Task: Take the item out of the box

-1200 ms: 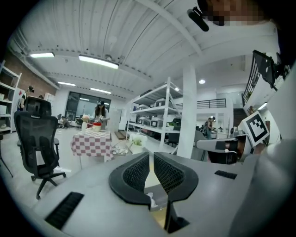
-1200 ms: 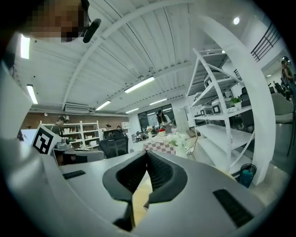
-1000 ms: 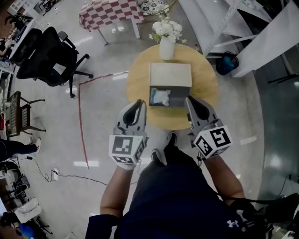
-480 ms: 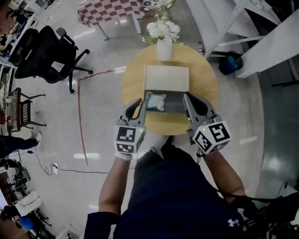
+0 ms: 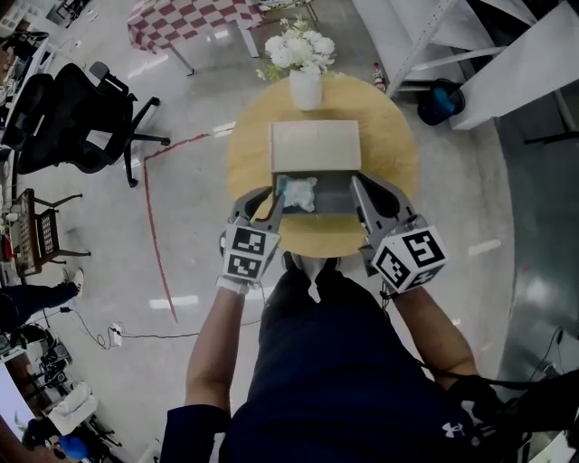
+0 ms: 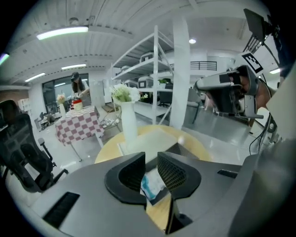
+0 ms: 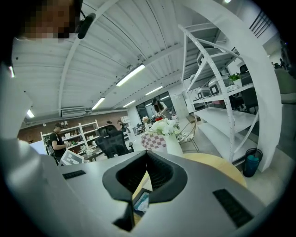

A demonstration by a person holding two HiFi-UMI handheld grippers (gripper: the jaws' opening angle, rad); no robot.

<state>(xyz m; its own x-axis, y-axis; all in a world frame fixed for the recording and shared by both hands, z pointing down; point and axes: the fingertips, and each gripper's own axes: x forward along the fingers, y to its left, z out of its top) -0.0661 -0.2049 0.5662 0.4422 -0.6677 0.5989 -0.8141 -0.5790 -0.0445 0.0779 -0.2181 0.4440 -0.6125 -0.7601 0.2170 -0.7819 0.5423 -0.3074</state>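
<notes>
An open cardboard box [image 5: 315, 146] sits on a round wooden table [image 5: 244, 158], its lid folded back. Inside lies a white and teal packet [image 5: 298, 193], toward the box's left side. My left gripper [image 5: 262, 199] is at the box's front left corner, its jaws a narrow gap apart and empty. The packet [image 6: 150, 185] shows through the left gripper's [image 6: 151, 163] gap. My right gripper [image 5: 364, 190] is at the front right corner, shut on nothing. In the right gripper view the right gripper [image 7: 147, 159] has its tips touching, with the packet [image 7: 141, 202] below them.
A white vase of flowers [image 5: 305, 83] stands on the table behind the box. A black office chair [image 5: 68, 118] and a checkered table [image 5: 185, 18] are at the left. White shelving and a blue bin [image 5: 441, 101] are at the right.
Both grippers moved forward from short of the table to the box's front corners. The view shifted closer over the table.
</notes>
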